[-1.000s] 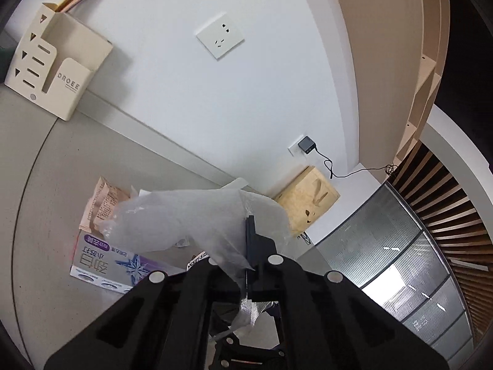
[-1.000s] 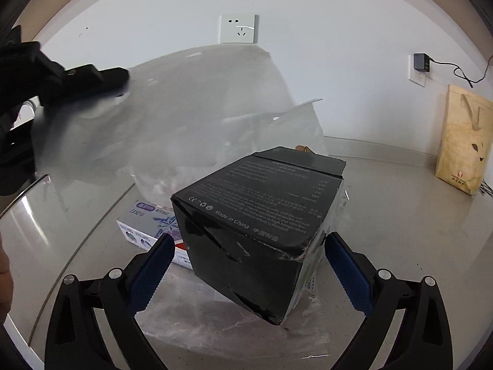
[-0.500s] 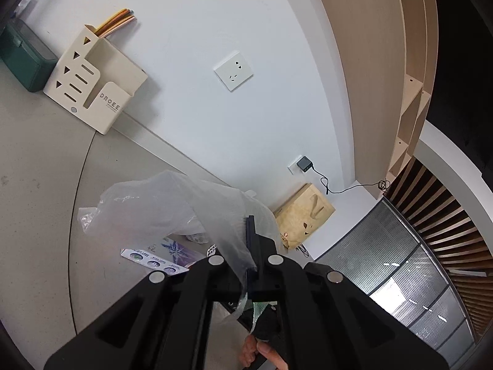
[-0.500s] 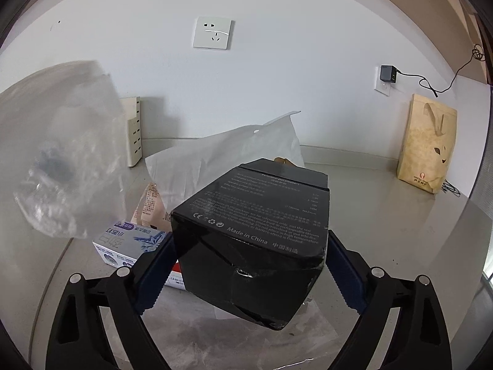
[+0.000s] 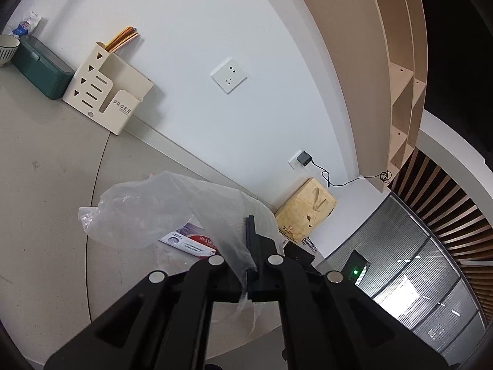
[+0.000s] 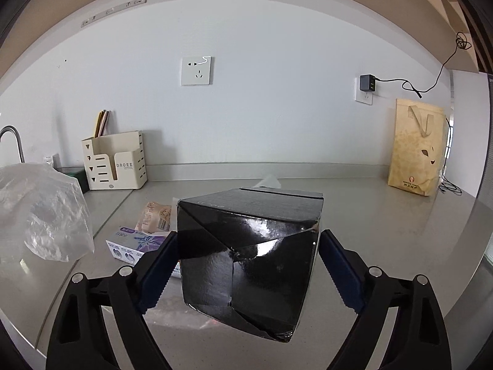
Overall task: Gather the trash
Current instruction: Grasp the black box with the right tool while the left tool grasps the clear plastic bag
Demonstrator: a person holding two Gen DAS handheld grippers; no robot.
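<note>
My right gripper [image 6: 249, 237] is shut on a dented black cardboard box [image 6: 249, 252]. Its blue pads press both sides, and the box hangs tilted above the grey counter [image 6: 369, 215]. My left gripper [image 5: 249, 228] is shut on a clear plastic bag [image 5: 154, 212], which billows out ahead of the fingers. The same bag [image 6: 40, 209] fills the left edge of the right wrist view. On the counter behind the black box lie a purple-and-white carton [image 6: 132, 243], a crumpled receipt-like wrapper [image 6: 157, 215] and a white sheet [image 6: 268, 182].
A cream organiser [image 6: 117, 166] and a dark green container [image 5: 40, 64] stand at the wall on the left. A tan paper bag [image 6: 416, 154] stands at the right under a plugged-in charger [image 6: 368, 83]. A faucet [image 6: 12, 138] shows at far left.
The right gripper has closed on the black box and lifted it off the counter. The left gripper has carried the plastic bag away to the left, uncovering the trash on the counter.
</note>
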